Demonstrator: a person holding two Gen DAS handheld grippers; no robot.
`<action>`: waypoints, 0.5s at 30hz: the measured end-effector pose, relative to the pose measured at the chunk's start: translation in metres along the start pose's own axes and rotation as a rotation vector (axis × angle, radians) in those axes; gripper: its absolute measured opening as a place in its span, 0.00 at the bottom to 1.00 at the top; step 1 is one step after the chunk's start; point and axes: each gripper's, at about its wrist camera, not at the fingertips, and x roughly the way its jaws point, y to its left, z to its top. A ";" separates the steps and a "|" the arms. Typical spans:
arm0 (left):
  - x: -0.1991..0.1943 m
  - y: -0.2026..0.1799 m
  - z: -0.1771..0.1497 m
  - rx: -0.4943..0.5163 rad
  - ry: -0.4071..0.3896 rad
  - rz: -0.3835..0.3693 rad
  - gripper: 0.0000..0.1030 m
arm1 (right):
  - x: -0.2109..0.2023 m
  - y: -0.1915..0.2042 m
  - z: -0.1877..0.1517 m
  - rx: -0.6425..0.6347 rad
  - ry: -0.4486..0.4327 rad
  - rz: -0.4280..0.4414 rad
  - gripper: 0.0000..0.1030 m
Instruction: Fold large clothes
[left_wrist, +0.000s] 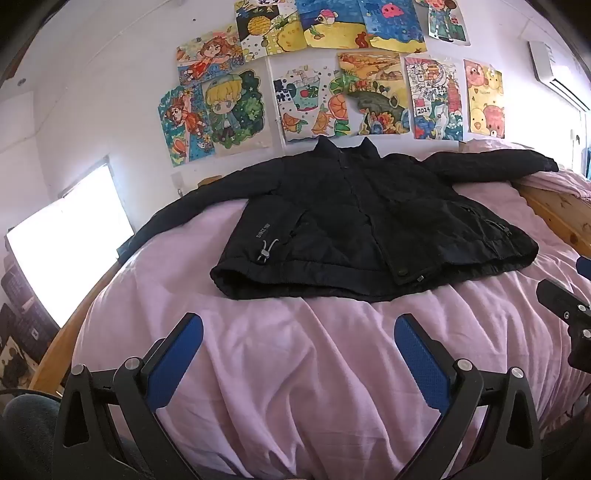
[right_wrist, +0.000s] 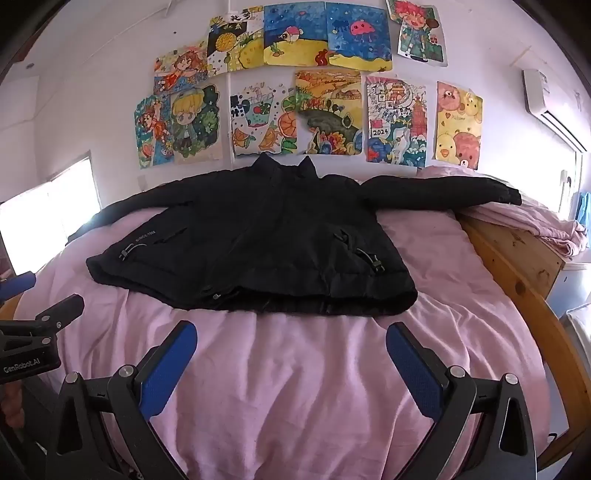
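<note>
Pink sheets cover the bed (left_wrist: 295, 369), wooden frame (right_wrist: 517, 266) along its side, white wall behind carrying eleven bright drawings (right_wrist: 325, 110). One black jacket (left_wrist: 354, 221) lies front-up mid-bed, collar toward the wall, hem toward us, two sleeves stretched sideways, so its long axis runs left-right. Left gripper (left_wrist: 297, 350) and right gripper (right_wrist: 291, 354) hover short of the hem, jaws spread wide, holding nothing.

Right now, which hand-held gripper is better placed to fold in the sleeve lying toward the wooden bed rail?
Probably right: the right hand-held gripper sits on that side, nearer the sleeve. Both are open and empty.
</note>
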 end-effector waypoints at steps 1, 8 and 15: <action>0.000 0.000 0.000 0.000 0.000 0.000 0.99 | 0.000 0.000 0.000 0.000 0.003 0.000 1.00; 0.002 -0.002 0.000 -0.006 0.004 -0.005 0.99 | 0.002 0.000 -0.001 0.003 0.004 -0.002 1.00; 0.000 0.000 0.000 -0.010 -0.004 -0.007 0.99 | 0.005 -0.002 0.000 0.007 0.009 0.000 1.00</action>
